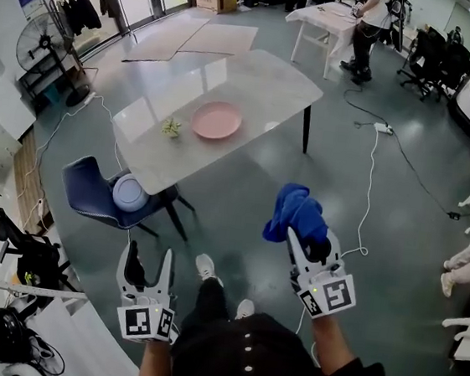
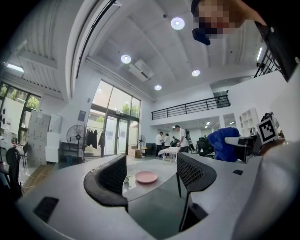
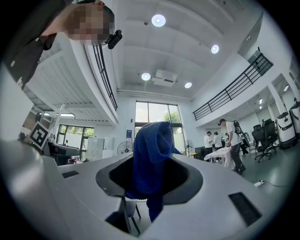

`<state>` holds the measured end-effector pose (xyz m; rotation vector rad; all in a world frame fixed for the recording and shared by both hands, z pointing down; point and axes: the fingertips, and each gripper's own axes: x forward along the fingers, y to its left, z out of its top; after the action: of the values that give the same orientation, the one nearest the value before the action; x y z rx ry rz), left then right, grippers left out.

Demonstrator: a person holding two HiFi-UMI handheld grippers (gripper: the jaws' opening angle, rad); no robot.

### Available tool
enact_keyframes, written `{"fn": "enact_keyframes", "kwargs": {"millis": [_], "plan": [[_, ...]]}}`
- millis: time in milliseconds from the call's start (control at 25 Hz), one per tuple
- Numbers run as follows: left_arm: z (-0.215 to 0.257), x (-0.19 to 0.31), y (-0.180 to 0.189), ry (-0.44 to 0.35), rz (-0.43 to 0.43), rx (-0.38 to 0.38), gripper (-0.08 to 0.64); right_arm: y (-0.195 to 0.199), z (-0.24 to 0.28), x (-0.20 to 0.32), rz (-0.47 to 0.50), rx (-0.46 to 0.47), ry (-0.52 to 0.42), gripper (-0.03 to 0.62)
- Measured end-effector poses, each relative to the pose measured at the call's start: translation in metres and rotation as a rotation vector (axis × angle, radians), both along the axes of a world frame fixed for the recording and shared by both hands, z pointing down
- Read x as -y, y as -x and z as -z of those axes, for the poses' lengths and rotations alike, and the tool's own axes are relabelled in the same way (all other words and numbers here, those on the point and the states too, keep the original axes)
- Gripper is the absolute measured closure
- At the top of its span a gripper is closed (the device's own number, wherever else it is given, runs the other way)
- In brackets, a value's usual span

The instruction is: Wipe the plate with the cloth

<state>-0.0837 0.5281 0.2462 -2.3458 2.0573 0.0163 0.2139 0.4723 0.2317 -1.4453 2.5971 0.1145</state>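
In the head view I stood well apart from the table (image 1: 264, 81). One pink plate (image 1: 217, 120) lay on it beside one small plant (image 1: 171, 127) — not yet touched, so I judged that all the wiping was left to do. Of my two grippers, the right gripper (image 1: 306, 243) carried the one blue cloth (image 1: 297, 214), bunched up, and the left gripper (image 1: 150, 256) carried nothing. One pale blue round dish (image 1: 130, 193) sat on the chair (image 1: 83, 187).

In the left gripper view the jaws stood wide apart, with only the far plate showing between them.

In the right gripper view the jaws were closed on the cloth — to my judgement, the only step done.
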Motion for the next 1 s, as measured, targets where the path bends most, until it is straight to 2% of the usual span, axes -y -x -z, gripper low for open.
{"fn": "enact_keyframes", "kwargs": {"millis": [440,840,1000], "plan": [[-0.007,0.06,0.001,-0.01,-0.045,-0.009,0.232,-0.003,-0.004,0.044,-0.05,-0.016,-0.003,0.442],[-0.001,0.146,0.025,-0.033,-0.083,-0.018,0.232,0.021,0.006,0.124,-0.083,-0.034,-0.018,0.442],[-0.004,0.191,0.042,-0.016,-0.085,-0.022,0.231,0.034,0.008,0.165,-0.096,-0.039,-0.01,0.442]]}}
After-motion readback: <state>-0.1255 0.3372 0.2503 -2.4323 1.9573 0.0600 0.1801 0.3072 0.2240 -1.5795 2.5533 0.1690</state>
